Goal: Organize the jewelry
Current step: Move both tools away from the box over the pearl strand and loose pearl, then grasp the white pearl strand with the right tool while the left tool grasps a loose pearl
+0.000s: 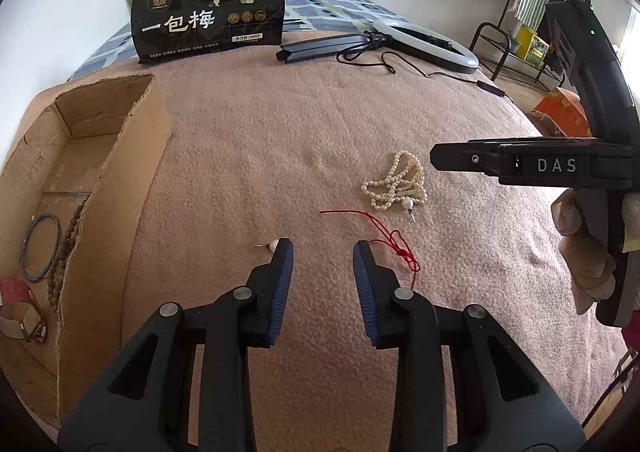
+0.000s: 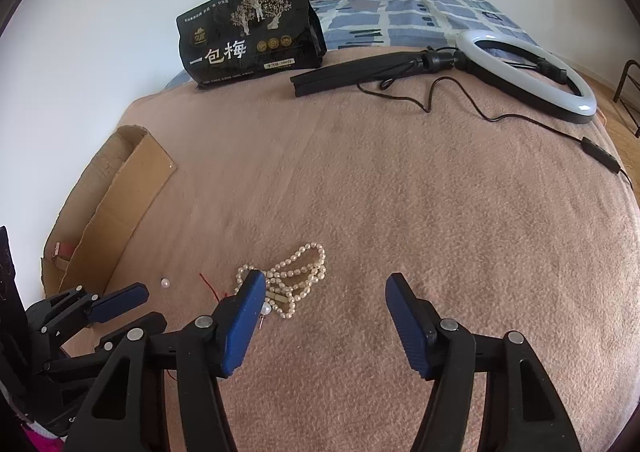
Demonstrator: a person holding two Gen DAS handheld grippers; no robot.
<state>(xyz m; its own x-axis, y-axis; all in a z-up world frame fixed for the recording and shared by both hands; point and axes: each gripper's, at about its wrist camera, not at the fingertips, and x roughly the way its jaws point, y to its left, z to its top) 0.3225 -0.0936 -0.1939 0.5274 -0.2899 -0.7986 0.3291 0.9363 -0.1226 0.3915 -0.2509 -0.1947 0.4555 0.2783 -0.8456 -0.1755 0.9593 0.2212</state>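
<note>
**Two grippers bear down on loose jewelry left on pink blanket**

Both handheld black grippers w/ blue pads hang over a pink fleece blanket (image 1: pixel 280 139), jaws apart, nothing between them. The left gripper (image 1: pixel 323 248) sits just short of a thin red knotted cord (image 1: pixel 394 246), which trails past its right-hand pad; a small white pearl earring on a gold post (image 1: pixel 269 246) lies touching or nearly touching the outer side of its left-hand pad. The right gripper (image 2: pixel 325 282) is parted wider, beside a heaped cream pearl strand (image 2: pixel 294 276) that lies just past its left-hand pad, not btwn the pads; a second pearl drop rests at the heap's near edge. Left of the cord, at the blanket's edge, an open brown cardboard box (image 1: pixel 120 155) already holds a dark beaded strand, a thin blue bangle and a pinkish band.

Judged step: approach for pickup, sorting part done. Next move likely calls for shifting each gripper sideways to centre on its piece, then pinching low against soft fleece – thin cord and tiny earring could slip
</note>
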